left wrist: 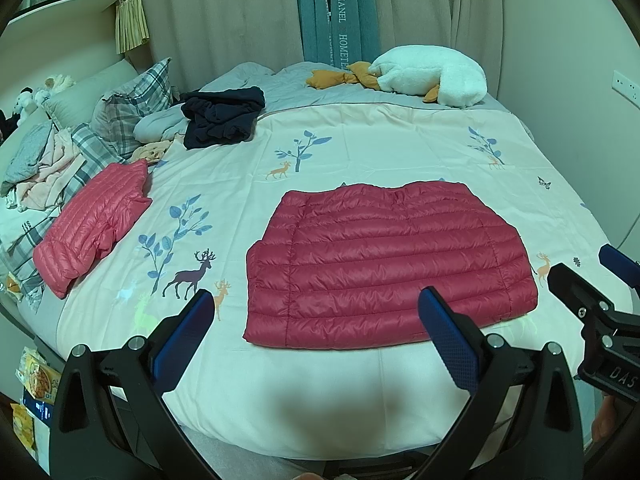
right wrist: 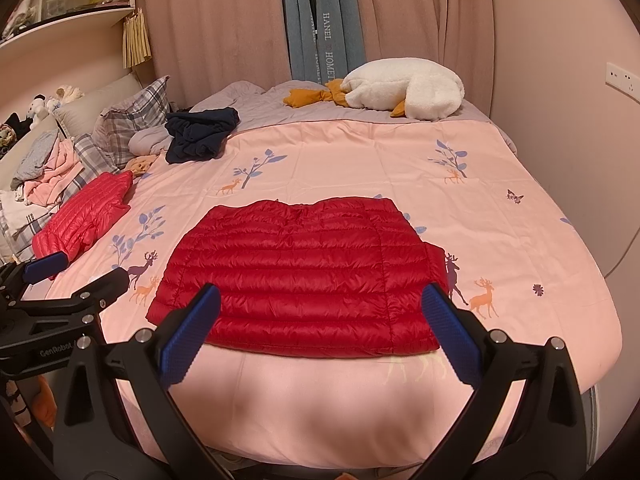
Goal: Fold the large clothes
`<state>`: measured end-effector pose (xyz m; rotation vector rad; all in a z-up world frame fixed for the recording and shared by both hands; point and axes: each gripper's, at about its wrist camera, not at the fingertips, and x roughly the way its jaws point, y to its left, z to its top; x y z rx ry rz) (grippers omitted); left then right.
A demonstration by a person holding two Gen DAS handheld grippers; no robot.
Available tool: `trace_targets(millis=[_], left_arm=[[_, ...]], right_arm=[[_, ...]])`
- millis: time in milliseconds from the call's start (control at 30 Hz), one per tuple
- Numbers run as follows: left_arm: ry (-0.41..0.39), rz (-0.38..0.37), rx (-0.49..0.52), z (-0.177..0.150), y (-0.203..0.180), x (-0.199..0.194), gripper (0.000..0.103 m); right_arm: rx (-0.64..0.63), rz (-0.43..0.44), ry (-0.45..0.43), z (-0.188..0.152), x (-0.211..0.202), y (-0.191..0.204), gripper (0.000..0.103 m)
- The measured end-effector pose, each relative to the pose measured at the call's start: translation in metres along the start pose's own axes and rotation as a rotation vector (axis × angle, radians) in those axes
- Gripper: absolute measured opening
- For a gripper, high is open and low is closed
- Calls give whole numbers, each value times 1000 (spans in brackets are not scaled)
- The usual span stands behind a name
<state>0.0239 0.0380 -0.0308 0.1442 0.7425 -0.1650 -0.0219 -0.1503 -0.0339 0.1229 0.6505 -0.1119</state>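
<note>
Going left to right: your left gripper point(right wrist: 60, 276) read "GenRobot" in the right view only, and the teal curtain point(left wrist: 340, 12) said "HANEL HOMETE…". Only the left view caught the snack packets point(left wrist: 36, 376) on the floor. Both your left and right gripper point(right wrist: 320, 332) were spread wide, holding nothing, hovering short of the folded red down jacket point(right wrist: 304, 276) mid-bed.
</note>
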Motion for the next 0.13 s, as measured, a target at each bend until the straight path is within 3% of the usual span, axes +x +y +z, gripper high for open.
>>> trace_targets(millis=[133], left_arm=[[3, -1, -3, 0, 1, 0, 102]], right_arm=[[1, 1, 1, 0, 0, 0, 101]])
